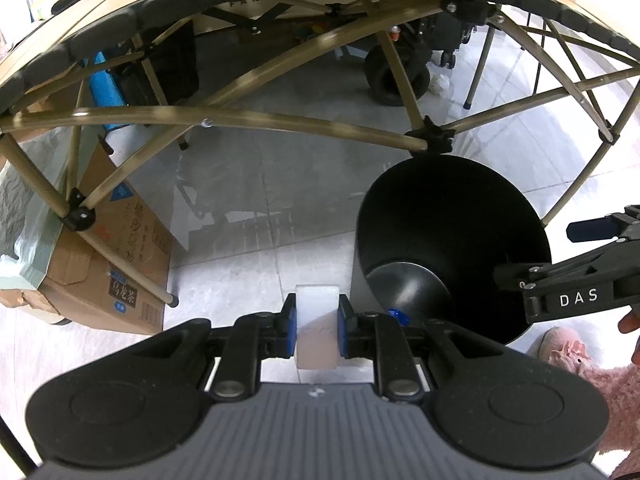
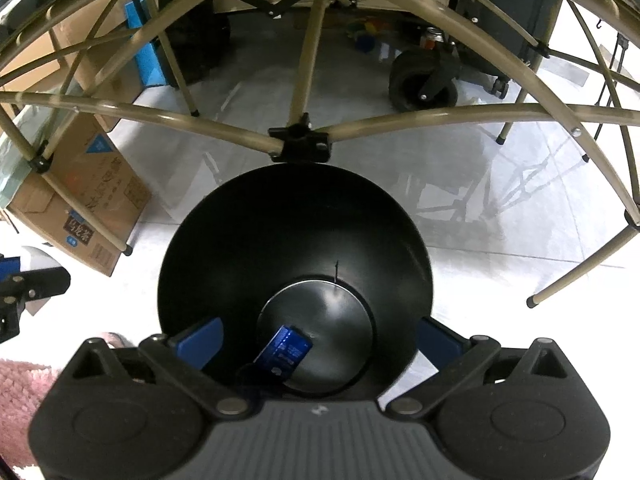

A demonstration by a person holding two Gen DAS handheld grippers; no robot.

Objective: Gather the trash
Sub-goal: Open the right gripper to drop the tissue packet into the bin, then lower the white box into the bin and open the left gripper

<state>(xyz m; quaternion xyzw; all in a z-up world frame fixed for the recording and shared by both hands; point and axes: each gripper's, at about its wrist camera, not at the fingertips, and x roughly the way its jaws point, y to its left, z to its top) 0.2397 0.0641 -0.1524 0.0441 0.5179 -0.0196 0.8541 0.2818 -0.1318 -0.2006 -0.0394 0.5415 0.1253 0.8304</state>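
Note:
A round black bin (image 1: 452, 240) stands on the tiled floor under the edge of a folding table. My left gripper (image 1: 316, 328) is shut on a white translucent plastic piece (image 1: 316, 308), held just left of the bin's rim. In the right wrist view I look straight down into the bin (image 2: 296, 232). My right gripper (image 2: 318, 340) hangs over it, jaws open wide with nothing between its blue pads (image 2: 200, 340). A small blue pack (image 2: 286, 346) lies on the bin's bottom. The right gripper (image 1: 534, 252) also shows at the right edge of the left wrist view.
Tan table legs and cross struts (image 1: 280, 120) arch close behind the bin. A cardboard box (image 1: 120, 264) with a pale green bag stands at left. A black wheel (image 1: 394, 76) and a crumpled white wad (image 1: 440, 84) lie beyond. A pink fluffy slipper (image 1: 564, 350) is at lower right.

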